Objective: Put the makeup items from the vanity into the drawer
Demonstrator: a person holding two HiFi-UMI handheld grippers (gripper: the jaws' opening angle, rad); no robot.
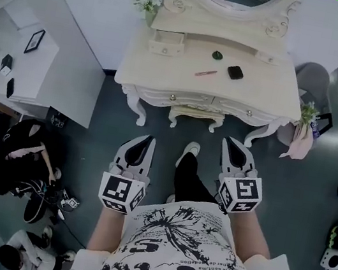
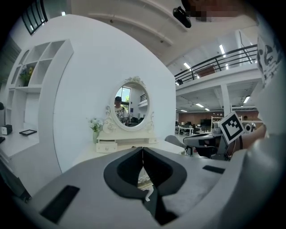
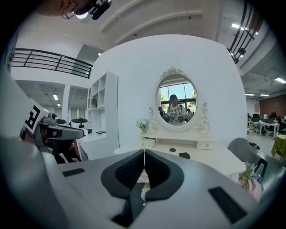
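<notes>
3 makeup items lie on the cream vanity [image 1: 264, 93], right of centre: 1 slim pink pencil [image 1: 206, 73], 1 black squarish compact [image 1: 235, 72] just right of it, 1 small dark round piece [image 1: 218, 55] farther back. 1 small drawer [image 1: 167, 42] sits far left on top. my left gripper [image 1: 149, 139] and right gripper [image 1: 231, 142] hang near me, well apart from the vanity, both jaws closed on nothing.

- Short-sleeved white T-shirt [image 1: 180, 256] printed with a black splatter graphic and large black lettering.
- Black trouser leg [image 1: 190, 181] above a white shoe [image 1: 189, 149].
- Pale grey moulded shells on the left gripper [image 1: 149, 139] and right gripper [image 1: 230, 142], with tapering, black-lined fingers [image 2: 127, 166].
- White cube with black square markers [image 1: 121, 192] behind each.
</notes>
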